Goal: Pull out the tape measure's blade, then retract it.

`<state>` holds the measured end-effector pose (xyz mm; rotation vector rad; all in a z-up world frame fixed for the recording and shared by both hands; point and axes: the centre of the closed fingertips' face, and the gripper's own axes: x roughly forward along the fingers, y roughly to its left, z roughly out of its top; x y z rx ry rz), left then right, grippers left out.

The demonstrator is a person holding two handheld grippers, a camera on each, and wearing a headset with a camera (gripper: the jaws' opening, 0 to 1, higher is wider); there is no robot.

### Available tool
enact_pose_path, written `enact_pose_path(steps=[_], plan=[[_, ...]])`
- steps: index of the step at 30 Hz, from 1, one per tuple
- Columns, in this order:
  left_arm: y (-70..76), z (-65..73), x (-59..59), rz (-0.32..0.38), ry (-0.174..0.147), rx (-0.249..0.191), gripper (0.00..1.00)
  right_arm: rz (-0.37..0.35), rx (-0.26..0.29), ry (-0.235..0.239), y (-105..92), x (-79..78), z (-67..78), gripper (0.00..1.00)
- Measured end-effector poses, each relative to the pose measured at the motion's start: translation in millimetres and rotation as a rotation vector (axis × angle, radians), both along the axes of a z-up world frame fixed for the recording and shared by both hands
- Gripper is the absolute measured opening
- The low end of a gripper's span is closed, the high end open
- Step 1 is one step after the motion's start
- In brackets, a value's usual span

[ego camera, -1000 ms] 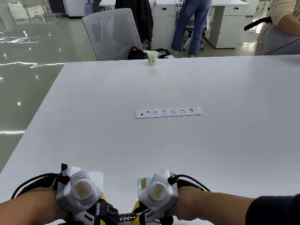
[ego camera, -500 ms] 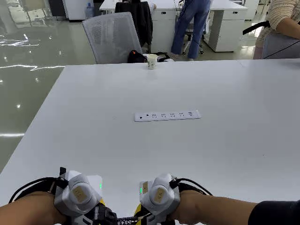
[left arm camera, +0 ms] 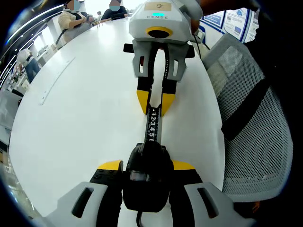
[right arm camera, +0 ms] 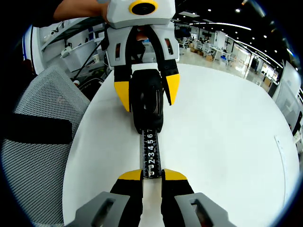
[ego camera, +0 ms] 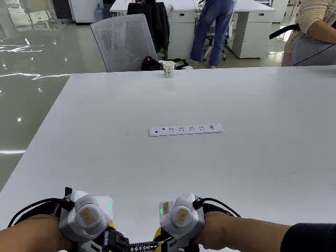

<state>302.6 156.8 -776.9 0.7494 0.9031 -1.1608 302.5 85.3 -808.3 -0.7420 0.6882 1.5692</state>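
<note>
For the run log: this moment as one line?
left hand-held gripper: shut on tape measure case | right hand-held gripper: shut on blade | blade: short stretch out

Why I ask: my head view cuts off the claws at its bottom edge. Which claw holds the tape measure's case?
Observer: The left claw is shut on the black case, as the left gripper view shows.
Operator: And the blade's end?
Observer: The right claw is shut on the tip of the blade, seen in the right gripper view.
Operator: How much blade is out?
Observer: A short stretch, running straight from the case's mouth to the right claw, printed numbers facing up.
</note>
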Motion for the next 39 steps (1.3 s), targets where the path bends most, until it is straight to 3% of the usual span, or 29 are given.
enact_pose_path(steps=[39], plan=[[-0.4, 0.4, -1.2, 0.009, -0.007, -0.003, 0.32, -0.008, -0.02, -0.006, -20.8, 3.3, -0.7, 0.11]])
